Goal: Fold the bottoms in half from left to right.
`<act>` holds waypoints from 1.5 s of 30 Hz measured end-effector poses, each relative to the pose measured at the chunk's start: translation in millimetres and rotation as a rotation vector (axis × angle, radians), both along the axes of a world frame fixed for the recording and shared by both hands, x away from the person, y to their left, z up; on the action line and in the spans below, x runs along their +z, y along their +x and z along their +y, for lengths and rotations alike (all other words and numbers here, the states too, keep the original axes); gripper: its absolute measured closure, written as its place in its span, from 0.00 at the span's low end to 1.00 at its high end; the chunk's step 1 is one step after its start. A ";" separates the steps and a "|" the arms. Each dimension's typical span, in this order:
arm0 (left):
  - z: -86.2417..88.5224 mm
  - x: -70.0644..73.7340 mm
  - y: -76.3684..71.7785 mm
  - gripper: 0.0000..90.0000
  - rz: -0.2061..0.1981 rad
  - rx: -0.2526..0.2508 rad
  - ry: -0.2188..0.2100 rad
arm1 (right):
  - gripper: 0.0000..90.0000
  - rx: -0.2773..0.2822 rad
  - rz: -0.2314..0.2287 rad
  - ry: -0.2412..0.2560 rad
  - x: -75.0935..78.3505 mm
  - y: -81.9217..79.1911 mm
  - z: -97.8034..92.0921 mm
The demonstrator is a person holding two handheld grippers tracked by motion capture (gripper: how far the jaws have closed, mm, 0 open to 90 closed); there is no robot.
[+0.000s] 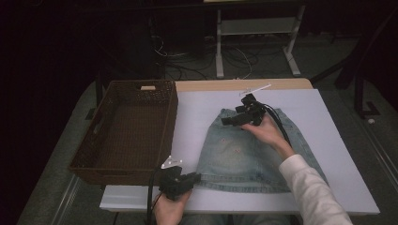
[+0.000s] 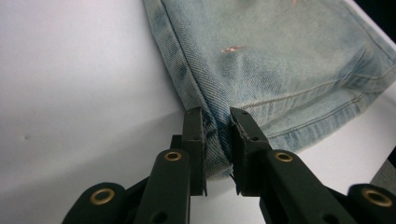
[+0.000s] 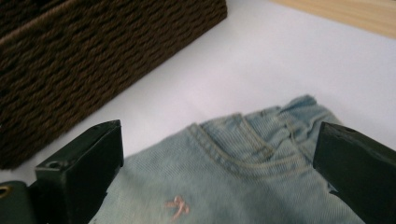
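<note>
1. Two grippers at work, high view: denim skirt lies flat on white board covering the bench, waistband twd far edge, hem twd near edge. Left gripper sits at near-left corner of skirt, at the hem; person's left hand comes in from near edge. Right gripper rests over waistband's left end, held by right hand w/ pale sleeve. Woven brown basket stands on bench's left side, just beside board's left edge, well apart from skirt.

2. Left gripper view: left gripper clenched on skirt — jaws nearly together w/ a bunched fold of denim at hem corner pinched betw. them. Side seam runs up from the jaws; hem stitching runs off to the right. White board bare beside the seam.

3. Right gripper view: right gripper released, jaws wide apart, one each side of waistband corner of skirt; nothing clasped. Pocket seam and small pink stitch mark lie betw. jaws. Basket wall beyond, apart from denim, white board betw. them; bare wood of bench at far corner.
</note>
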State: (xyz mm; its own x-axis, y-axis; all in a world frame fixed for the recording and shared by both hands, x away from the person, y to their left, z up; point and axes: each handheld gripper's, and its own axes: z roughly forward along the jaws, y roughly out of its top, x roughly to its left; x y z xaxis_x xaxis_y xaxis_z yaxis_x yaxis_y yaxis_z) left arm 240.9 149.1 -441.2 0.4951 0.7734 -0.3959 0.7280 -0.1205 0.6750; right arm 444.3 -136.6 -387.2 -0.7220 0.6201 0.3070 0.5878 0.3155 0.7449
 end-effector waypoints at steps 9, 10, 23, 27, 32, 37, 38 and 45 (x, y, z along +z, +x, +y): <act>5.1 4.5 -3.6 0.86 -0.031 -0.004 -0.037 | 0.03 -0.036 0.007 -0.020 3.4 21.1 16.8; 5.0 4.5 -4.0 0.86 -0.032 -0.005 -0.039 | 0.04 -0.039 0.012 -0.023 2.7 24.0 18.4; 6.0 3.2 -3.5 0.86 -0.037 -0.030 -0.032 | 0.16 -0.128 0.053 -0.019 -29.5 49.8 28.4; 6.1 3.2 -3.0 0.86 -0.036 -0.031 -0.038 | 0.27 -0.170 0.058 -0.030 -36.4 53.8 30.9; 5.8 2.6 -2.9 0.86 -0.036 -0.037 -0.038 | 0.37 -0.199 0.055 -0.060 -43.1 57.5 34.0; 5.7 2.3 -3.1 0.86 -0.039 -0.040 -0.045 | 0.44 -0.218 0.036 -0.080 -48.4 60.2 38.2; 5.6 2.4 -3.1 0.86 -0.040 -0.040 -0.047 | 0.45 -0.221 0.035 -0.086 -50.4 60.7 38.9; 5.0 1.7 -3.4 0.86 -0.043 -0.041 -0.056 | 0.49 -0.252 0.026 -0.122 -57.5 63.8 38.9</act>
State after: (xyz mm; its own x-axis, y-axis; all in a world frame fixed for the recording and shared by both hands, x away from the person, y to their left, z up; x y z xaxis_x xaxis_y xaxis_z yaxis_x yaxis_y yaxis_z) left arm 237.6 154.2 -439.4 0.5439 0.7292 -0.4153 0.6930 -0.1111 0.7123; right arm 508.1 -97.7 -444.7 -0.5330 0.8127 0.2355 0.6779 0.2436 0.6936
